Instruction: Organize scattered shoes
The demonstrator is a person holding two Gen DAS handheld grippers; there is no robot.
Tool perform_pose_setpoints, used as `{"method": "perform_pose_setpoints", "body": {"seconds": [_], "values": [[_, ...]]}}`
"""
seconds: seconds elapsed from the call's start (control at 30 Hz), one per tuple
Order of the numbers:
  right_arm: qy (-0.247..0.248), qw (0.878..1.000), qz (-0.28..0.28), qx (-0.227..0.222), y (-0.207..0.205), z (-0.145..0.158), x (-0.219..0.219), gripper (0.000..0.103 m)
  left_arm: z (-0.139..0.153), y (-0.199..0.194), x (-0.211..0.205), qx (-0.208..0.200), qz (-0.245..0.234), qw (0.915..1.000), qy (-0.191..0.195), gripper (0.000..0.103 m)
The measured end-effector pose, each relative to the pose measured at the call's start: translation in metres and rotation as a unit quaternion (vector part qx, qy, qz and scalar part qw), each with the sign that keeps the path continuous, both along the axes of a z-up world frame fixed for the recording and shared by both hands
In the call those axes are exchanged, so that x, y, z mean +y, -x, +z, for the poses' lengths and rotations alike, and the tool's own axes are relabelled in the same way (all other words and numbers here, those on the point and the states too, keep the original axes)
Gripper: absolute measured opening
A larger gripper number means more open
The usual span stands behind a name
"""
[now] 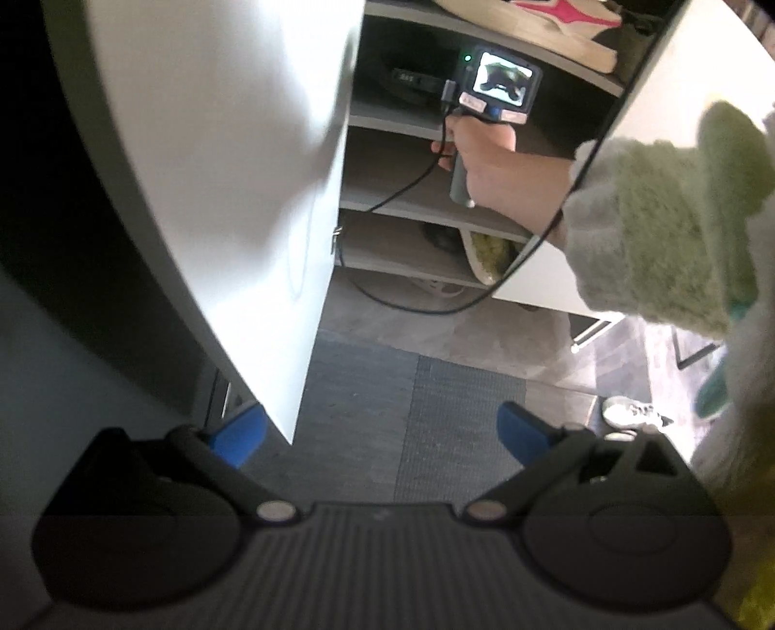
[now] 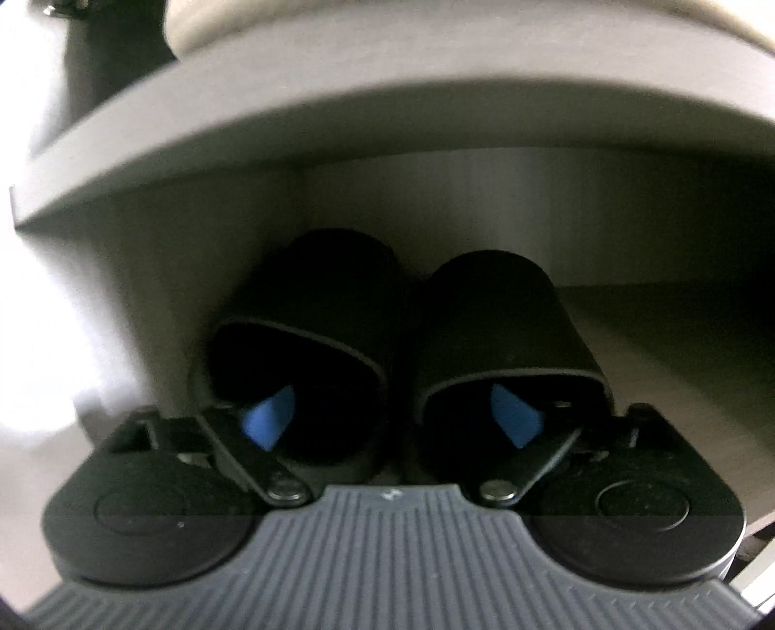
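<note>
Deep inside the shoe cabinet, much is lost to shadow: the right wrist view shows two black slippers side by side on a grey shelf, toes toward the back wall, their interiors too dark to read. The right gripper has its jaws spread apart, one blue fingertip reaching into the mouth of the left-hand slipper and the other into the right-hand one; whether either pad touches the inner walls cannot be told. The shelf board above cuts across the top of that view, with a pale blurred shape lying on it.

From the left wrist view, the white cabinet door stands open and blocks the left part of the shelves. A hand in a fuzzy green sleeve grips the right gripper's handle, pushed into a middle shelf, a black cable drooping from it to the floor. A pale shoe with a pink mark sits on the top shelf, cut off by the frame; a green-lined slipper lies on the lowest shelf, partly hidden. A white sneaker rests on the floor at right. The left gripper hangs over grey carpet, jaws wide apart and holding nothing, its left finger just beside the door's bottom edge.
</note>
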State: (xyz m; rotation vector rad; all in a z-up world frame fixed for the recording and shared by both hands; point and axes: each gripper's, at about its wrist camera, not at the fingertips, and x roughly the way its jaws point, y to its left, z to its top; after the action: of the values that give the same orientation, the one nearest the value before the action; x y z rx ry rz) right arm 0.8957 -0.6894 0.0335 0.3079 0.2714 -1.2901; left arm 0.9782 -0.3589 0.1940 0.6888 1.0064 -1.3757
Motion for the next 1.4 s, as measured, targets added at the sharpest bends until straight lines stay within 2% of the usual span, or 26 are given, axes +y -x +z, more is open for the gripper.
{"method": "perform_pose_setpoints", "body": {"seconds": [0.2,0.33,0.5,0.57,0.63,0.73,0.8,0.93,1.07,1.13,1.27,1.4], "values": [[0.001,1.0,0.012,-0.001,0.028,0.024,0.05,0.095,0.018,0.016,0.003,-0.008,-0.01,0.9995,0.029,0.103],[-0.026,0.999,0.008,-0.024,0.076,0.058,0.109,0.095,0.045,0.029,-0.004,-0.007,-0.01,0.9977,0.067,0.103],[-0.063,0.997,0.001,-0.052,0.154,0.128,0.194,0.095,0.106,0.066,-0.011,-0.013,-0.038,0.9882,0.148,0.103],[-0.076,0.995,-0.003,-0.062,0.191,0.162,0.224,0.095,0.132,0.082,-0.011,0.008,-0.049,0.9826,0.179,0.103],[-0.091,0.994,-0.006,-0.065,0.224,0.193,0.243,0.095,0.158,0.099,-0.011,0.047,-0.078,0.9744,0.206,0.103],[-0.094,0.994,-0.008,-0.047,0.27,0.242,0.28,0.095,0.189,0.122,-0.016,0.083,-0.113,0.9661,0.217,0.103],[-0.099,0.994,-0.024,-0.044,0.295,0.271,0.303,0.095,0.202,0.14,-0.024,0.076,-0.128,0.964,0.22,0.103],[-0.1,0.992,-0.058,-0.055,0.332,0.308,0.325,0.095,0.23,0.176,-0.04,0.062,-0.15,0.9602,0.227,0.103],[-0.1,0.989,-0.092,-0.065,0.369,0.344,0.347,0.095,0.248,0.199,-0.058,0.061,-0.147,0.9635,0.215,0.103],[-0.101,0.986,-0.109,-0.07,0.387,0.362,0.358,0.095,0.255,0.208,-0.066,0.056,-0.151,0.9618,0.221,0.103],[-0.101,0.981,-0.143,-0.08,0.425,0.399,0.38,0.095,0.262,0.218,-0.101,0.068,-0.195,0.945,0.254,0.103],[-0.092,0.971,-0.198,-0.097,0.43,0.42,0.377,0.095,0.253,0.229,-0.165,0.085,-0.227,0.9345,0.261,0.103]]}}
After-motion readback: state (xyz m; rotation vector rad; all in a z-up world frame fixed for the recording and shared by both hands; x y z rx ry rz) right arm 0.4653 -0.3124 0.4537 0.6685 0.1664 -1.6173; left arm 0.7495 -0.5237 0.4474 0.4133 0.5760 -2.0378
